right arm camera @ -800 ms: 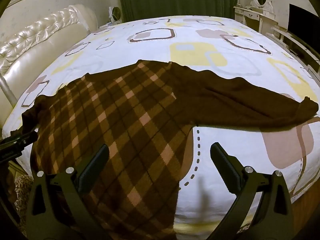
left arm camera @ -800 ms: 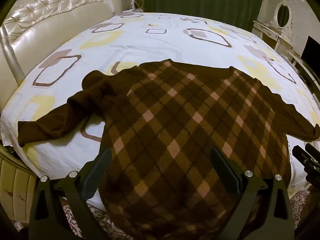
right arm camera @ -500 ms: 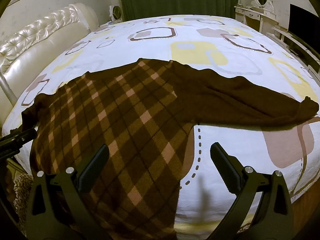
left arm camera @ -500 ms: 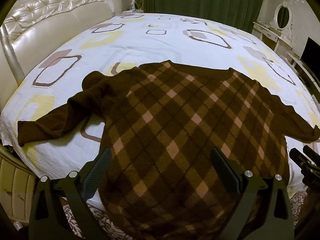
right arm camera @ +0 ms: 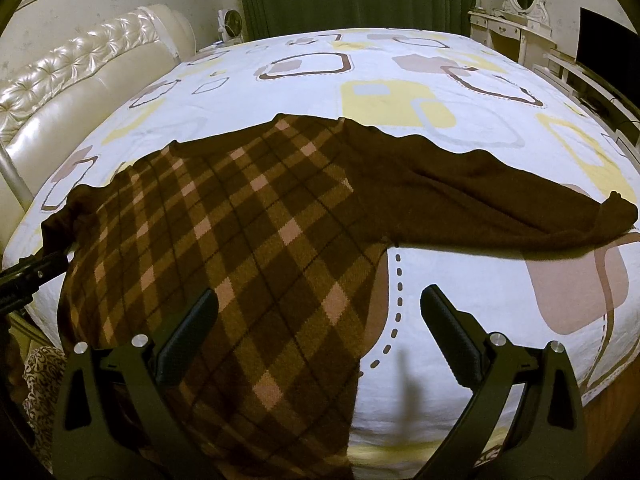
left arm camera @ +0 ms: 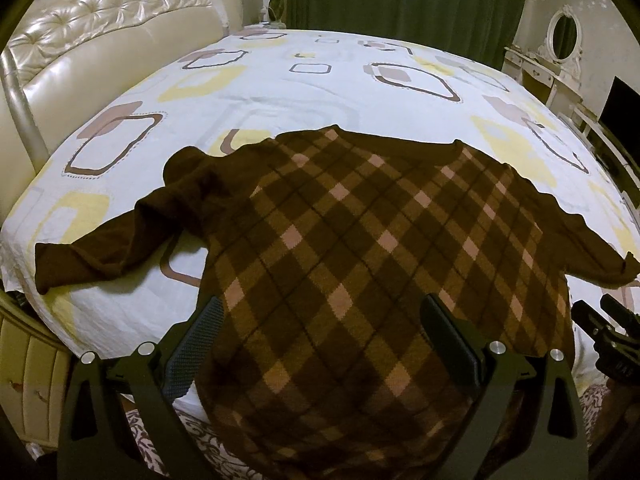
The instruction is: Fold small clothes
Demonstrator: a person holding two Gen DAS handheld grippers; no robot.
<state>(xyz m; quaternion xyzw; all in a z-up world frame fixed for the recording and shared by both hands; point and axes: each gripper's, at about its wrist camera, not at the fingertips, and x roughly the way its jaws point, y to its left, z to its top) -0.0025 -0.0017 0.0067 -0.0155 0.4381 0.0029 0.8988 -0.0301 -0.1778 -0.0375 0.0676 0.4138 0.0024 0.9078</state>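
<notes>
Left wrist view: a dark brown knitted sweater with a tan diamond check [left arm camera: 360, 248] lies spread flat on a bed with a white sheet printed with yellow and brown squares [left arm camera: 280, 88], filling the centre and lower frame. One plain brown sleeve [left arm camera: 120, 240] reaches to the left edge. The left hand-held gripper [left arm camera: 320, 340] hangs above the hem, jaws wide, holding nothing. A cream tufted headboard [left arm camera: 100, 40] sits upper left.

Right wrist view: the sweater [right arm camera: 240, 248] occupies the centre and lower left, its other sleeve [right arm camera: 500, 208] stretching to the right edge. The right hand-held gripper [right arm camera: 320, 332] hovers over the sweater's lower right side edge, jaws wide and empty.
</notes>
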